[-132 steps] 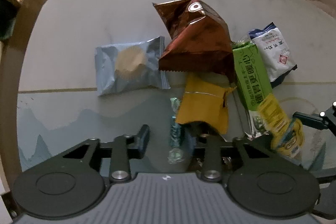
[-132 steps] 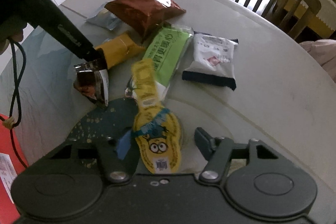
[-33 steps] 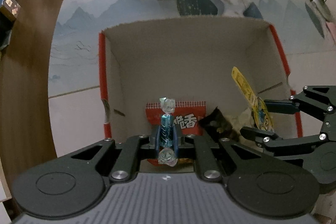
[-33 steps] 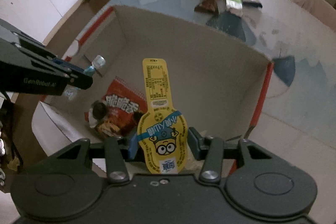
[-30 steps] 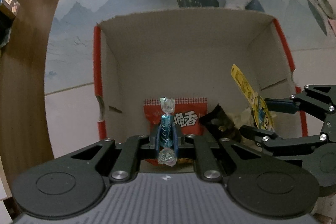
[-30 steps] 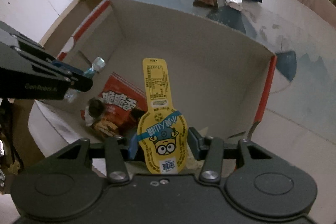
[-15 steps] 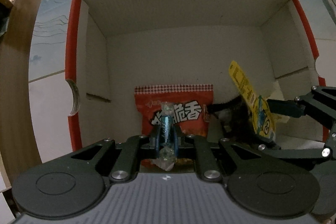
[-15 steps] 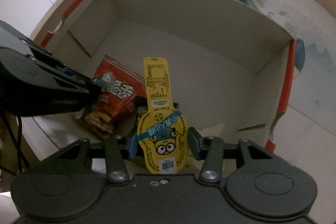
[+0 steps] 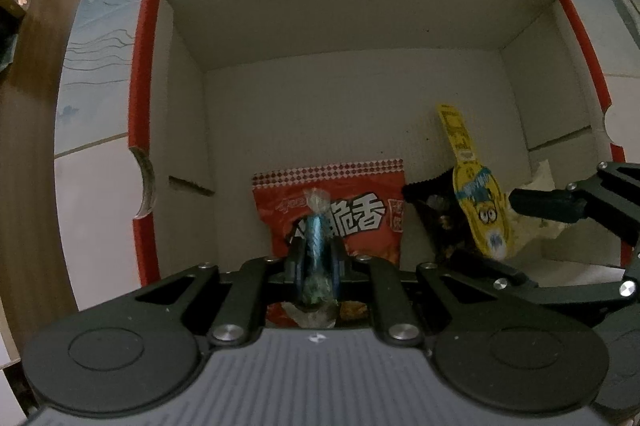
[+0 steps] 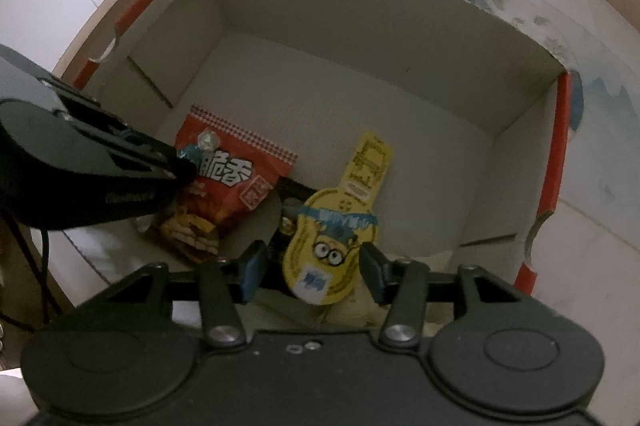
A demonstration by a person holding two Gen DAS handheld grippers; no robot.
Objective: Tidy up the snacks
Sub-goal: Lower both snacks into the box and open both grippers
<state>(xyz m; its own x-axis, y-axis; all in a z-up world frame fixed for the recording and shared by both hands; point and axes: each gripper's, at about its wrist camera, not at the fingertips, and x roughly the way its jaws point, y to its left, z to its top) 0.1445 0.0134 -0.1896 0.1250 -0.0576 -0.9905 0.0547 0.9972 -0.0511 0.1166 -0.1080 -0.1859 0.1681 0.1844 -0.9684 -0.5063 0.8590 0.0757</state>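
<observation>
Both grippers are down inside the cardboard box (image 9: 360, 38). Left gripper (image 9: 316, 258), lower centre of its view, is clamped on the blue foil candy (image 9: 316, 238): tiny, light, slick wrapper, best held mid-body. Right gripper (image 10: 312, 266) has just been opening; jaws apart w/ the yellow cartoon pouch (image 10: 332, 238) loose between them, thin, floppy, best pinched at its wide end.

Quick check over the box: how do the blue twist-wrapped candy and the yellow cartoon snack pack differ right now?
The blue candy is a slim twisted wrapper; the yellow cartoon pack is flat and broad with a long neck.
The candy is clamped in the shut left gripper; the yellow pack sits loose between the right gripper's jaws, which have just been opening.
Both are over the cardboard box.
</observation>
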